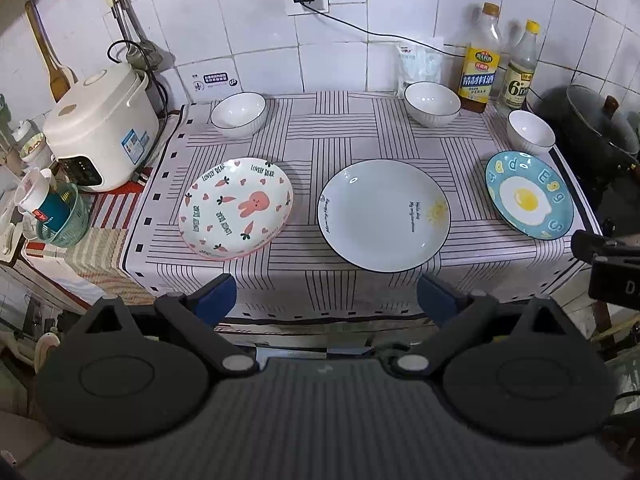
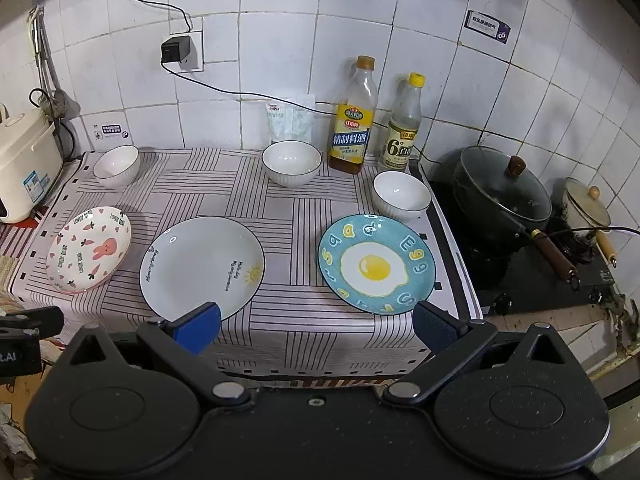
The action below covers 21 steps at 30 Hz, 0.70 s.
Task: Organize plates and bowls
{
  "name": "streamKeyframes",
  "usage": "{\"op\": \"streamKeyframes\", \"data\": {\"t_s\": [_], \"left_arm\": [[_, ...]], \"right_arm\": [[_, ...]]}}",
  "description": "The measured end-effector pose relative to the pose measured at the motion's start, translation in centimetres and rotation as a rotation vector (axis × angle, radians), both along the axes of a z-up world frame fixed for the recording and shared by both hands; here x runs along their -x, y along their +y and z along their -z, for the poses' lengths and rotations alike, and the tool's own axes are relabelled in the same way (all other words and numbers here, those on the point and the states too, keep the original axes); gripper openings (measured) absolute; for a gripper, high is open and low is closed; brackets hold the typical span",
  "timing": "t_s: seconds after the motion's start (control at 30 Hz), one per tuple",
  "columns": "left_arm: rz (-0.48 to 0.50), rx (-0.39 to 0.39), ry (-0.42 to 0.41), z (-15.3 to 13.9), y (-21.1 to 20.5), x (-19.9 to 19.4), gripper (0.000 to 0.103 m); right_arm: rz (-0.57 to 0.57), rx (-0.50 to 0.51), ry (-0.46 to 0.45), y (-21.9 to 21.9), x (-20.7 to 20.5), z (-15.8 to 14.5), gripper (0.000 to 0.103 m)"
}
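Note:
Three plates lie in a row on the striped cloth: a rabbit-and-carrot plate (image 1: 236, 208) (image 2: 89, 249) at left, a white plate with a sun drawing (image 1: 384, 214) (image 2: 202, 267) in the middle, a blue fried-egg plate (image 1: 529, 193) (image 2: 377, 263) at right. Behind them stand three white bowls: left (image 1: 238, 114) (image 2: 117, 165), middle (image 1: 432, 103) (image 2: 292, 162), right (image 1: 531, 131) (image 2: 401, 194). My left gripper (image 1: 326, 300) hangs open before the table's front edge, holding nothing. My right gripper (image 2: 318, 326) is open too, empty, its fingers near the front rims of the white and egg plates.
A rice cooker (image 1: 102, 132) stands left of the cloth. Two bottles (image 2: 353, 117) (image 2: 402, 124) and a bag (image 2: 289, 120) line the tiled wall. A lidded black wok (image 2: 504, 192) sits on the stove at right, with a cream pot (image 2: 586, 208) beyond. A green basket (image 1: 62, 216) sits far left.

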<state>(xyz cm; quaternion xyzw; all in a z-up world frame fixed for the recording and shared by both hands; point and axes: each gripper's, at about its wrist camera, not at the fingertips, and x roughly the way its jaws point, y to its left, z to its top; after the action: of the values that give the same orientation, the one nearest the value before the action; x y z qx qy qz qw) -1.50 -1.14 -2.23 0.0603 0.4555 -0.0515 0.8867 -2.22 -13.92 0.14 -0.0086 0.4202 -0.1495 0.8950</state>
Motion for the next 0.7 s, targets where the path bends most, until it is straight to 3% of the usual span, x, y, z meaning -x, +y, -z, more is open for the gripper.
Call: {"op": "streamKeyframes", "data": {"t_s": [0.57, 0.7], "left_arm": [[-0.008, 0.002, 0.014, 0.25, -0.26, -0.22, 0.098], [-0.008, -0.001, 0.006, 0.51, -0.45, -0.31, 0.098]], "right_arm": [[0.017, 0.007, 0.006, -0.99, 0.11, 0.53, 0.103], [0.004, 0.027, -0.033, -1.01, 0.3, 0.44, 0.103]]}}
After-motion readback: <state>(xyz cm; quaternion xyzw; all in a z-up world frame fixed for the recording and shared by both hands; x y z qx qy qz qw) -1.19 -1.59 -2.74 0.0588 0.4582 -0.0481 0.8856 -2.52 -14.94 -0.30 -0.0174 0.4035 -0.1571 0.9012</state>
